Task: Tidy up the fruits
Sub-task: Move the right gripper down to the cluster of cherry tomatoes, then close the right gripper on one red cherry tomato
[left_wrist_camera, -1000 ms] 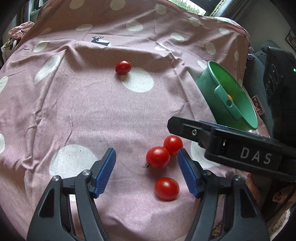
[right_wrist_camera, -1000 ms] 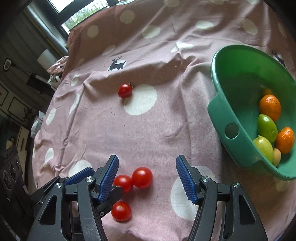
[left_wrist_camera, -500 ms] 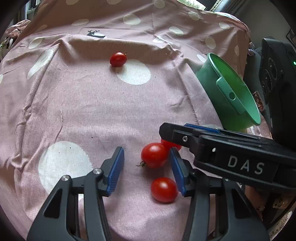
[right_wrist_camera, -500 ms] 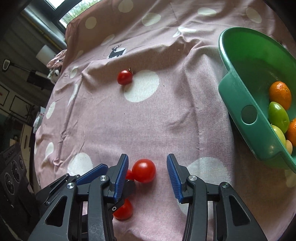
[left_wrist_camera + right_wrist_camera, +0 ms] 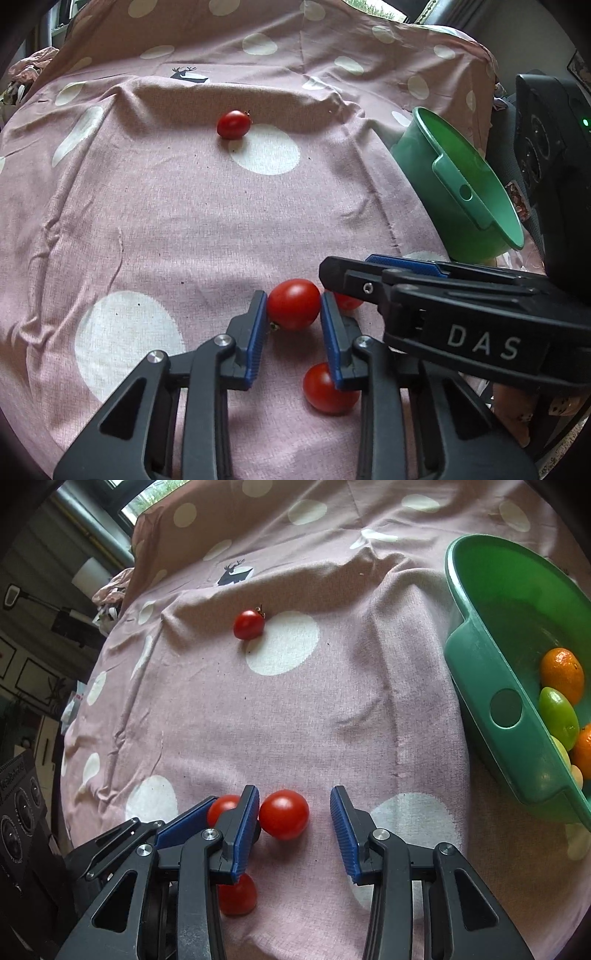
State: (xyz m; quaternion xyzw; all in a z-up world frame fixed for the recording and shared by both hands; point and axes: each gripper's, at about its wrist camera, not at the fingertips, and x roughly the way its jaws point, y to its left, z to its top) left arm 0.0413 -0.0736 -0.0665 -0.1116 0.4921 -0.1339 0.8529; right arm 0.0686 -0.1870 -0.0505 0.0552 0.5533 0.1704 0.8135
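Left black two-finger gripper with blue pads (image 5: 293,314), angled downward, clamps a red cherry tomato (image 5: 293,303); right matching gripper (image 5: 293,818), partly open, straddles another tomato (image 5: 283,814).

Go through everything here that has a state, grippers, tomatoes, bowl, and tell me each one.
Left gripper: shut on the middle red tomato.
Right gripper: open around the second red tomato.
Nearest tomato: loose on cloth.
Far tomato: loose, alone.
Green plastic bowl: tilted, holding fruit.

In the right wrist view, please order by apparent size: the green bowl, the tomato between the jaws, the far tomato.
1. green bowl
2. tomato between the jaws
3. far tomato; it lies farther from the camera, so true size is unsure.
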